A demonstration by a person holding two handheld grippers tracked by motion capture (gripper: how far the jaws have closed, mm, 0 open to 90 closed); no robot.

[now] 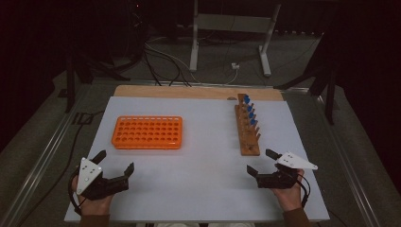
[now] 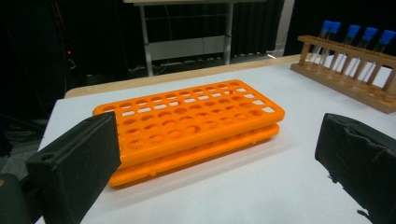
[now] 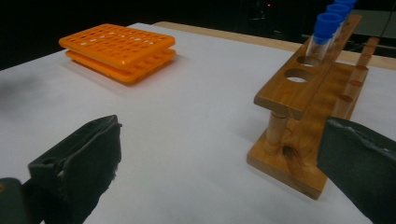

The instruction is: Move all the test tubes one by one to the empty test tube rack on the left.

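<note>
An orange tube rack (image 1: pixel 147 132) (image 2: pixel 187 122) (image 3: pixel 117 50) with many empty holes lies left of centre on the white table. At the right stands a wooden rack (image 1: pixel 248 127) (image 2: pixel 350 74) (image 3: pixel 308 112) holding several blue-capped tubes (image 1: pixel 249 109) (image 2: pixel 355 33) (image 3: pixel 326 28) in its far holes; its near holes are empty. My left gripper (image 1: pixel 115 161) (image 2: pixel 215 158) is open near the front left edge, facing the orange rack, nothing between its jaws. Open and empty too, my right gripper (image 1: pixel 261 161) (image 3: pixel 224 158) sits just before the wooden rack's near end.
The white table (image 1: pixel 198 189) has a wooden strip (image 1: pixel 189 91) along its far edge. Beyond it stand a metal frame's legs (image 1: pixel 229 42) with cables (image 1: pixel 165 59) on the dark floor. Bare table lies between the two racks and between my grippers.
</note>
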